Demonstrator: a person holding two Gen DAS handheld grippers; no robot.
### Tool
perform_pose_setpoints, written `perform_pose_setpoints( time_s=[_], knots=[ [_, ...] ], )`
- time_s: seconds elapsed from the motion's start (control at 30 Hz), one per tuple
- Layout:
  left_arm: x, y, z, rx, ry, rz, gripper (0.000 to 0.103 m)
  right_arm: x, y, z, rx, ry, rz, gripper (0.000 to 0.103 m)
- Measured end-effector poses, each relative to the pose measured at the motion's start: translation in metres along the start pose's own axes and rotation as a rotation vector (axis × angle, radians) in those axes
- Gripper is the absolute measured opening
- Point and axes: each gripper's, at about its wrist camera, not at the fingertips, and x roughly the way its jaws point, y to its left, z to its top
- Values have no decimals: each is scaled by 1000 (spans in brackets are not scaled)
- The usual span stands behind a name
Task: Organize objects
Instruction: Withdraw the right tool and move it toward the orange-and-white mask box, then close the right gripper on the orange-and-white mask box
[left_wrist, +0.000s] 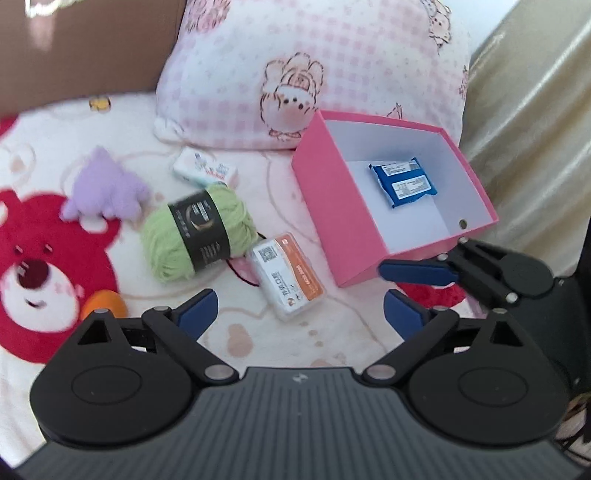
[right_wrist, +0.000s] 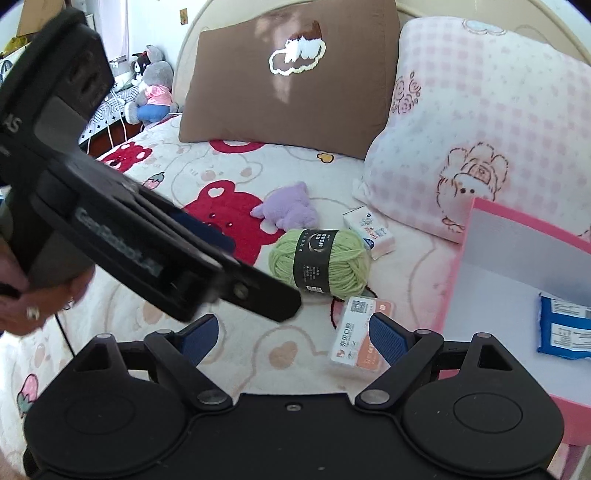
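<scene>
A pink box (left_wrist: 332, 206) lies open on the bed, with a blue packet (left_wrist: 404, 182) inside; both show in the right wrist view, box (right_wrist: 452, 291) and packet (right_wrist: 565, 326). Left of it lie an orange-white card box (left_wrist: 286, 278), green yarn (left_wrist: 195, 236), a purple plush (left_wrist: 107, 186), a white tissue pack (left_wrist: 205, 170) and an orange ball (left_wrist: 105, 302). My left gripper (left_wrist: 299, 314) is open and empty above the card box. My right gripper (right_wrist: 290, 338) is open and empty, its right finger over the card box (right_wrist: 360, 334). The yarn (right_wrist: 321, 260) lies beyond.
A pink checked pillow (left_wrist: 306, 70) and a brown pillow (right_wrist: 288, 77) lean at the headboard. The bear-print blanket (right_wrist: 207, 177) covers the bed. A gold curtain (left_wrist: 535, 122) hangs right of the box. Stuffed toys (right_wrist: 153, 86) sit beside the bed.
</scene>
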Motion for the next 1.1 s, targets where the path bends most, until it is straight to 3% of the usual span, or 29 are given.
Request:
perform_pose_setpoints(
  time_s=[0.2,0.4,0.53,0.83,1.1],
  knots=[
    [22,19,-5,-30,-15,-51,96,33,2,-9,-43,14,-52,91],
    [47,33,-10,-48,-7,-85,95,66,0,-29,-108,0,-217,91],
    [63,42,-14,-44,-9,-82,95,77,19,-32,-226,-29,-319,91],
    [84,54,-15,-88,-13,-110,90,85,15,-51,-185,-24,-334,91],
    [105,42,-18,-78,21,-118,68,85,6,-57,-127,2,-343,90]
  ],
)
